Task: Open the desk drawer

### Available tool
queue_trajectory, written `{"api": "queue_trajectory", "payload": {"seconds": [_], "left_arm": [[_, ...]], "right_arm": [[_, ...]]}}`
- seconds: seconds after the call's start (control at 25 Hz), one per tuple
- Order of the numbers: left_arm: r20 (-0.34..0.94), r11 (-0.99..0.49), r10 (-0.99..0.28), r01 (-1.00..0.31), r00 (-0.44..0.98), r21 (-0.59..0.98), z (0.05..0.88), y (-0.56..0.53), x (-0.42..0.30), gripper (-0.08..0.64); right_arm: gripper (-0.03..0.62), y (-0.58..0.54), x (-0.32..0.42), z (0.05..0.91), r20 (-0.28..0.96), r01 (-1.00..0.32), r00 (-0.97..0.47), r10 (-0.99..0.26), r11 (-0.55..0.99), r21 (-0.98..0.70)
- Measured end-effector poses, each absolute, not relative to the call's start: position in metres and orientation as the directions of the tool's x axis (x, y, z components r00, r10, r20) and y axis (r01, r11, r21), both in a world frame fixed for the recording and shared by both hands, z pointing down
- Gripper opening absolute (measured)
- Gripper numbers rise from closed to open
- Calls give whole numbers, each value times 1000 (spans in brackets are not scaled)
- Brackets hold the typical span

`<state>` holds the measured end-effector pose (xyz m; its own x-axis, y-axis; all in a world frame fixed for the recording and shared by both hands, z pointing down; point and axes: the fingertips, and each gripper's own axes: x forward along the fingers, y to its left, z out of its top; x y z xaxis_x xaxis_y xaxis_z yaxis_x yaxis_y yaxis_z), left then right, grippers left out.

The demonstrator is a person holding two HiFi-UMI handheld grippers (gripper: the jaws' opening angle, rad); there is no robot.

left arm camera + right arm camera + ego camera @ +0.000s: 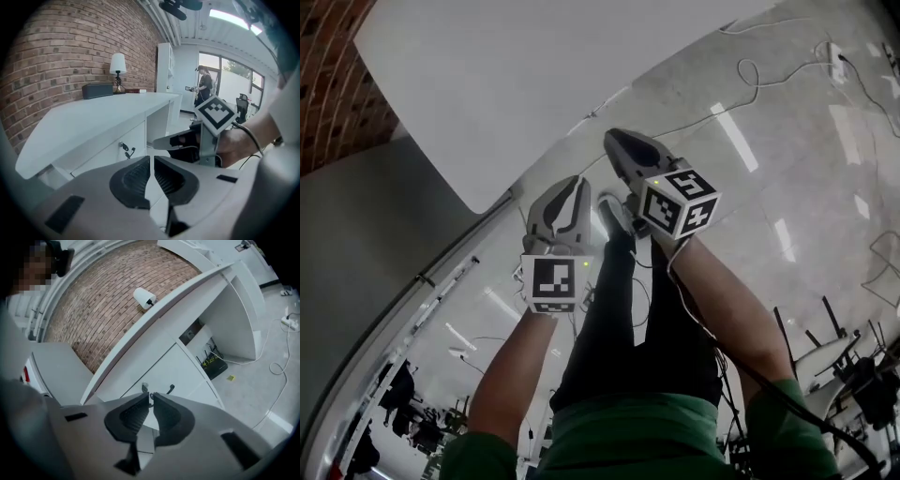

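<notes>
Since the only print is the black and white squares on the cube (pixel 678 203) of the right gripper (pixel 616 141) and the cube (pixel 551 281) of the left gripper (pixel 575 183), no words can be read. From the head view the white desk (pixel 487 84) fills the upper left of the frame, and its far edge is cut off at the top.

The drawer (pixel 117 150) shows at the left middle of the left gripper view, just under the desk top. It is a flat white front with a small dark thing (pixel 125 149) on it, too small to tell if it is a handle or a key. In the right gripper view the drawer sits at the middle of the frame, and the jaws hide its lower part.

Both grippers are near the drawer but apart from it. The left gripper's fingers (pixel 136 178) are almost together, with only a thin slit between them and nothing in it. The right gripper's fingers (pixel 131 416) are the same, tips nearly touching, holding nothing.

A lamp (pixel 117 70) and a dark box (pixel 97 90) stand on the desk by the brick wall (pixel 56 47) in the upper left
</notes>
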<state>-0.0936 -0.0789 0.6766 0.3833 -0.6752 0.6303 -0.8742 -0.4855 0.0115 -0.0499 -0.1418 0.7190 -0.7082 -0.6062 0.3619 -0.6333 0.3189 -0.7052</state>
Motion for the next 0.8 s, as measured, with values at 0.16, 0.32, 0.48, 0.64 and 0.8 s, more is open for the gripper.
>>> {"api": "queue_trajectory", "payload": {"seconds": [0.16, 0.32, 0.48, 0.64, 0.8], "left_arm": [[629, -467, -682, -884, 373, 18, 700, -86, -100, 21], [628, -440, -691, -898, 358, 28, 721, -93, -103, 22], [631, -447, -678, -893, 377, 53, 729, -86, -104, 48], [640, -439, -668, -895, 379, 71, 733, -74, -110, 101], [646, -427, -664, -900, 376, 84, 735, -66, -121, 104]], "right_arm": [[44, -155, -63, 747, 324, -568, -729, -603, 268, -778], [56, -168, -66, 772, 301, -519, -719, -626, 195, -832], [125, -173, -84, 784, 275, -466, -735, -620, 167, -869], [124, -183, -94, 789, 235, -394, -736, -635, 119, -912], [120, -196, -96, 795, 194, -311, -711, -676, 54, -949]]}}
